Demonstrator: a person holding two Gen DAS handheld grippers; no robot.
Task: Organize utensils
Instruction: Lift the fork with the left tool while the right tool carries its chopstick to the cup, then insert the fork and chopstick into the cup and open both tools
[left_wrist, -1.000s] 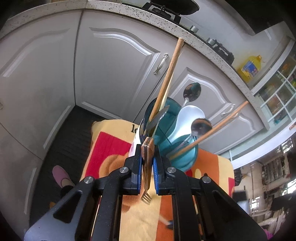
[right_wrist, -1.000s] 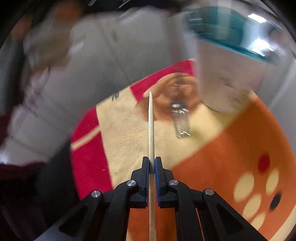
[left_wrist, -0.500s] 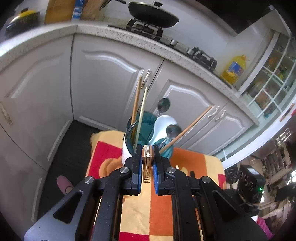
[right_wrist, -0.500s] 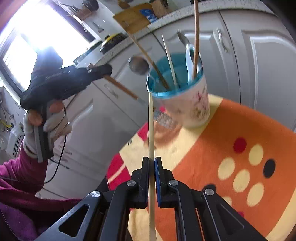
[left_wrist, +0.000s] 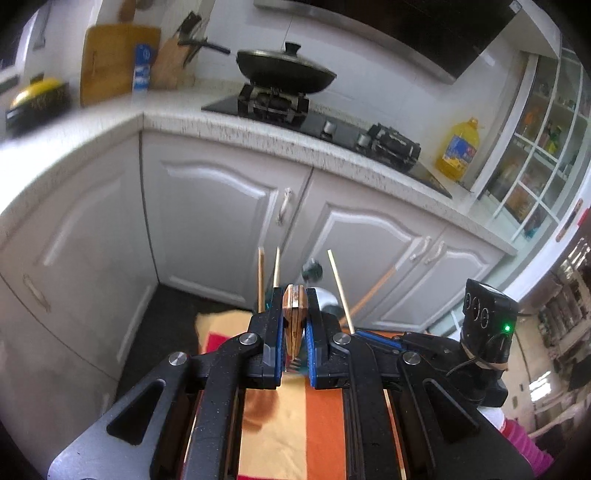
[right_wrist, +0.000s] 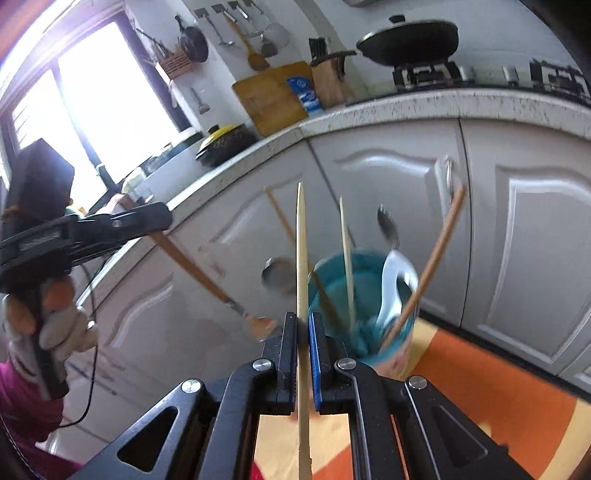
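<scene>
While both claws hung above the surface (right_wrist: 491, 373), the cup (right_wrist: 388, 345) sat just ahead of them and lower down, on the bright cloth.

The left claw (left_wrist: 294, 334) was squeezed shut on a fork (left_wrist: 293, 321). Its wooden handle stuck up between the pads, and its prongs pointed down. In the left view, the cup was mostly hidden behind this claw, so the fork would need to go forward and down, prongs first.

The right claw (right_wrist: 303, 354) was pinched shut on one pale chopstick (right_wrist: 302, 258). The stick stood almost straight up. The cup was just to the right of it, and this claw looked nearer to the cup.

I counted one cup and one fork. I counted four sticks already in the cup, plus two metal spoons and one white spoon (right_wrist: 393, 291). It was blurry, so I may be off.
</scene>
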